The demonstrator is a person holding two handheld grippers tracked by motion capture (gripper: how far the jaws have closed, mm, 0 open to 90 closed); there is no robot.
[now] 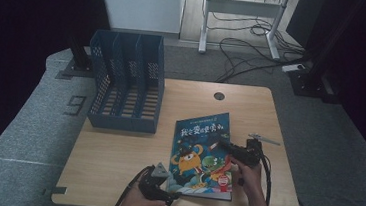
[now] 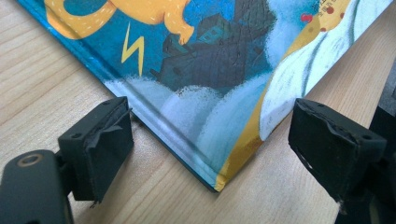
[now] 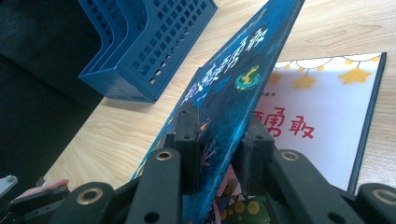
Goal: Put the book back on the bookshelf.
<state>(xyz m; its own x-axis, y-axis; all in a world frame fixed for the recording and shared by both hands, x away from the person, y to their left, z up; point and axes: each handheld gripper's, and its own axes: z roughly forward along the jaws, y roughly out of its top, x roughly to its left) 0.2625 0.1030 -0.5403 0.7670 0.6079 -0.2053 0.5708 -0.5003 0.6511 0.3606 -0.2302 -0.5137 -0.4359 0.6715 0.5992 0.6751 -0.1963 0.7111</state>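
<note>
At lower centre of the worktop [image 1: 116, 152], the right hand-held gripper [image 3: 219, 140] pinches the book [image 1: 201, 152] cover, lifted partway open, while the left hand-held gripper [image 2: 210, 154] gapes around its corner, gripping nothing.

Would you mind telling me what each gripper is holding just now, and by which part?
The right gripper pinches the front cover of the picture book at its open edge, lifted off the pages. The left gripper holds nothing; its open jaws straddle the book's corner.
</note>
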